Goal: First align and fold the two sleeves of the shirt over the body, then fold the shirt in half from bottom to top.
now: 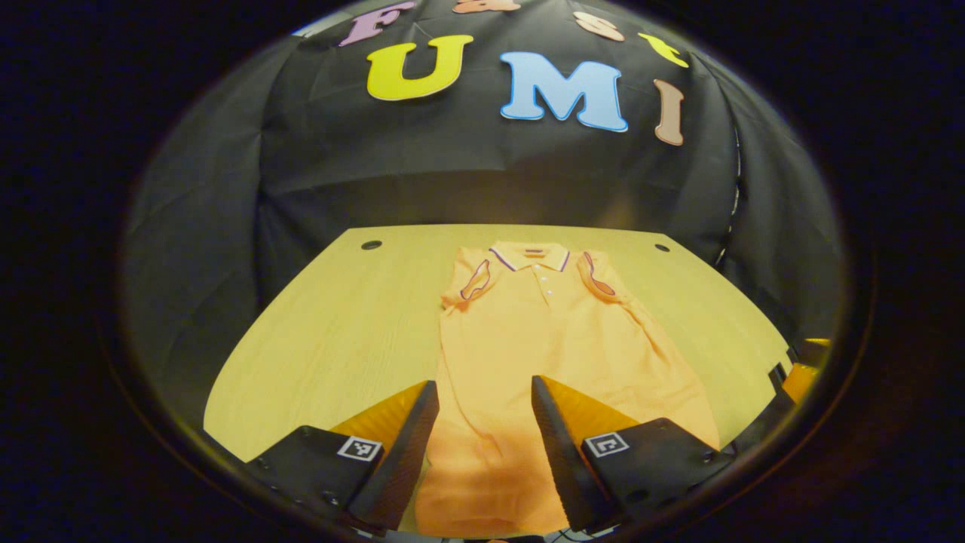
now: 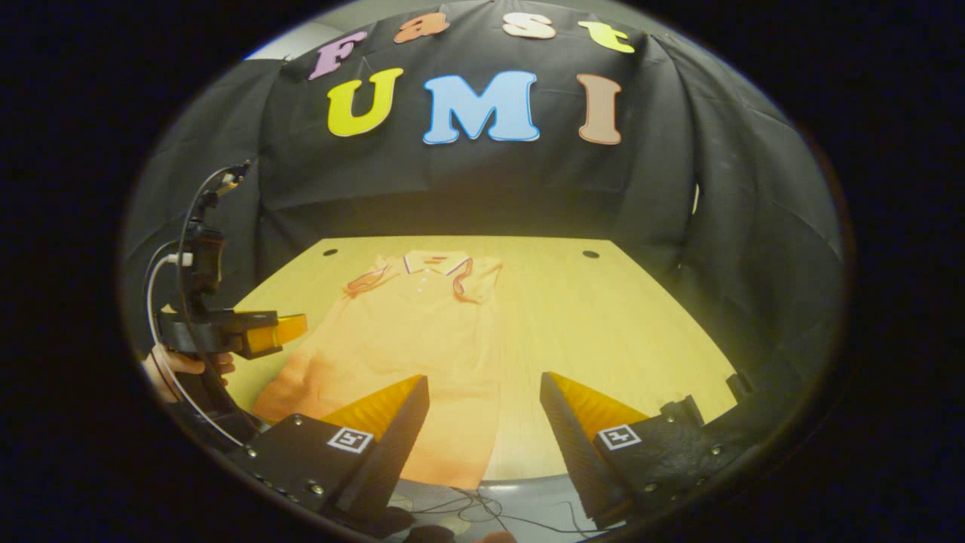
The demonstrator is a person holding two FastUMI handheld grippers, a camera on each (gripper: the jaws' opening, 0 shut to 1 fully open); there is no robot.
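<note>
Left gripper (image 1: 482, 422) and right gripper (image 2: 482, 422) both hang with fingers apart, holding nothing, above the near edge of the table (image 1: 339, 317). The shirt (image 1: 543, 347) lies flat below, collar far, sleeves seemingly folded in; next, I judge, each must pinch a hem corner

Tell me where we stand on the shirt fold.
Done: both sleeves lie folded in over the shirt body near the collar. In hand: nothing; the left tool and right tool hover open above the hem end. Left: folding bottom to top; the shirt lies full length on the table.
</note>
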